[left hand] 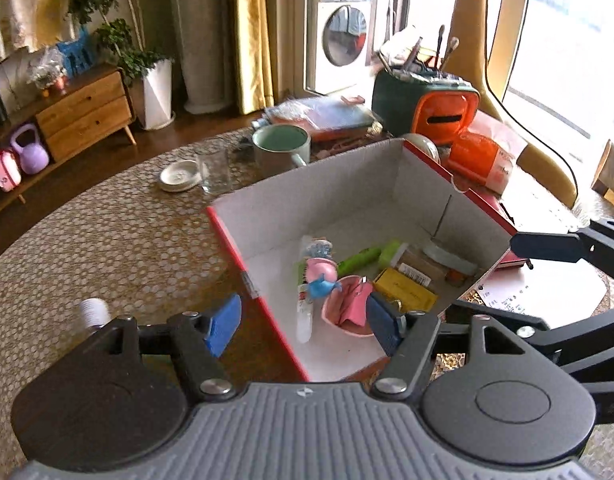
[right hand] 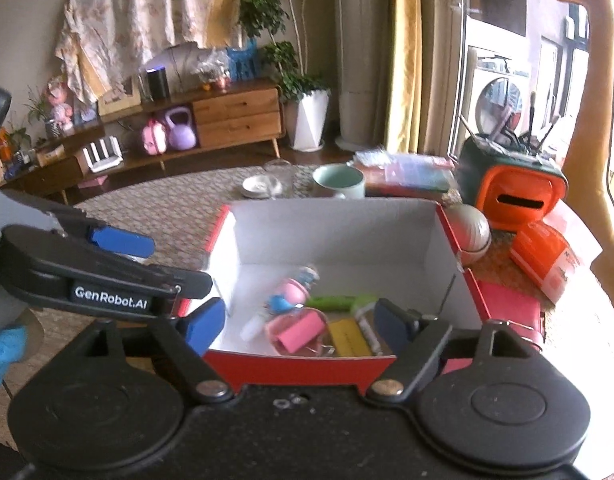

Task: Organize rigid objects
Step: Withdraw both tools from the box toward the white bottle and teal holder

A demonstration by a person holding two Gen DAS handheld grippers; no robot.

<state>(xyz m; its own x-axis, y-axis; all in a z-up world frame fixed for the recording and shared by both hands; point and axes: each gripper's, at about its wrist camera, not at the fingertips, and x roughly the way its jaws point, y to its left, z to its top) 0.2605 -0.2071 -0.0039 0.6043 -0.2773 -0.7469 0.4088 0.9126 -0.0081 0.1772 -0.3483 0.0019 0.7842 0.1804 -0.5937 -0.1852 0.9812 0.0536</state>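
While both grippers hang open, the toys lie in the red box [right hand: 299,362].
The left gripper [left hand: 303,322] and right gripper [right hand: 297,322] hold nothing; the pink toy [right hand: 297,330] lies past the jaws.

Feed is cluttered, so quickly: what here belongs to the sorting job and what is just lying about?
Job:
red cardboard box with white inside
pink figurine
green tube
yellow flat packet

Lying about:
pale green ceramic mug
clear drinking glass
orange and green pouch

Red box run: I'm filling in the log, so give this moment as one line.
left gripper: open, empty | right gripper: open, empty | red box: holds small items | mug: outside, behind box
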